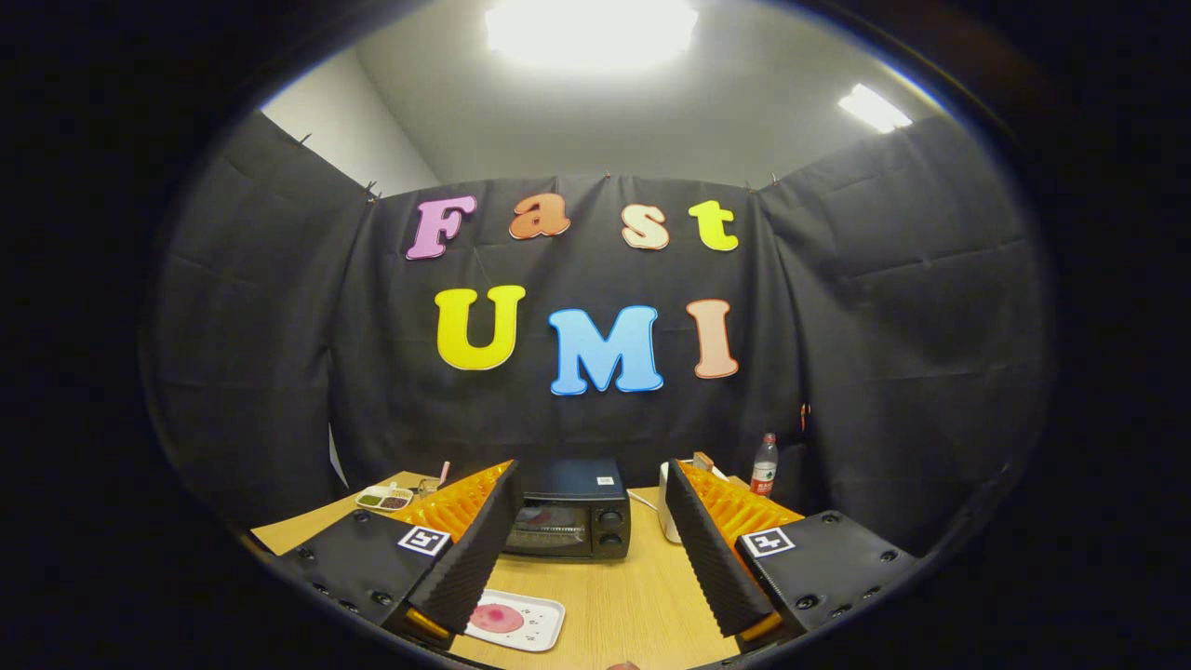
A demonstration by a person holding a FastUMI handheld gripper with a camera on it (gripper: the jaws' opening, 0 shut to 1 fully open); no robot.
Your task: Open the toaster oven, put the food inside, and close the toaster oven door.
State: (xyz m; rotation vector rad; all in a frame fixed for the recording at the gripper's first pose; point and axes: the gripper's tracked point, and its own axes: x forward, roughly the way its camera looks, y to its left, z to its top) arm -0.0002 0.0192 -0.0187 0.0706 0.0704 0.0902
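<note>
Beyond the spread fingers of the gripper [591, 549], open and gripping nothing: black boxy toaster oven [569, 510] on the pale wooden table [642, 605], door shut. Nearer than the oven, just by the left finger: white rectangular tray [530, 625] carrying round pink food [496, 617]. Right of the oven: clear plastic bottle [764, 465], red label unreadable. Left of it: small white dish [383, 498].

The gripper [593, 521] hovers wide open above a wooden tabletop [633, 605], a closed toaster oven [569, 514] beyond its fingers, a white tray [517, 621] of pink food near the left finger, a bottle [764, 464] far right.
</note>
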